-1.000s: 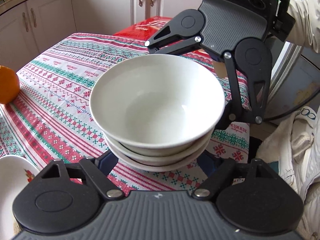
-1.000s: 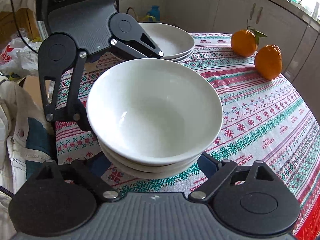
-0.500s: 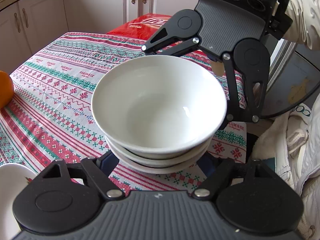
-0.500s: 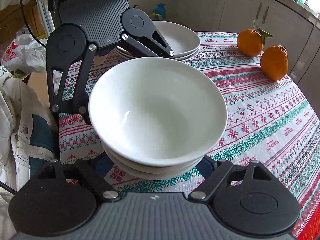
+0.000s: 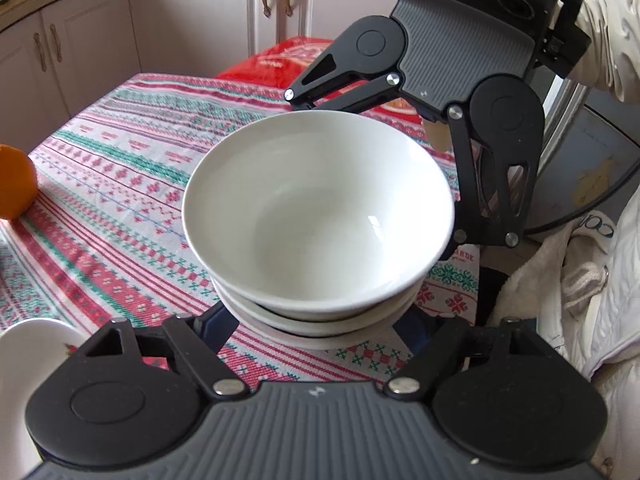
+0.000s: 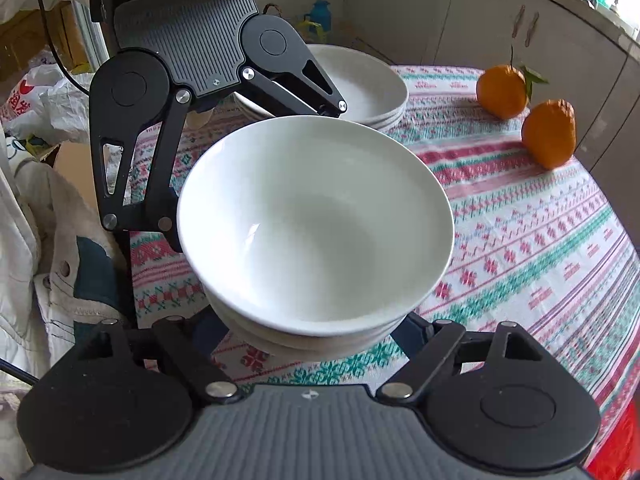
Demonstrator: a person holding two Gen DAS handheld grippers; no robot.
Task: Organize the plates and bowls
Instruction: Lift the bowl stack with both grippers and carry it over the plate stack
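Bowls (image 5: 320, 220) sit nested in a white stack of three or so, filling the middle of both wrist views, the topmost one deep, glossy and empty. From the left wrist camera, the left gripper (image 5: 316, 320) spreads its fingers wide around the near base of the stack, one blue-padded finger (image 5: 212, 326) showing at the lower left of the stack and the other mostly hidden beneath the rim at the lower right; whether the pads press on the china I cannot tell. From the right wrist camera the right gripper (image 6: 316, 332) stands likewise, its fingers apart to either side of the stack (image 6: 316, 224), tips tucked under the lowest rim, contact again unclear. Each gripper appears in the other's view on the far side of the bowls, so the two face one another across the stack.

Under the bowls lies a tablecloth (image 5: 120, 184) striped in red, green and white; whether the stack rests on it or is raised just above it I cannot tell. Near the left gripper's body, a white dish (image 5: 24, 364) with a red motif shows at the frame's lower left edge. Beyond the stack in the right view stands a second stack of shallow white bowls (image 6: 368, 88), and well to the right of it two oranges (image 6: 524, 116), close together. Pale cabinets (image 5: 192, 12) close the background.
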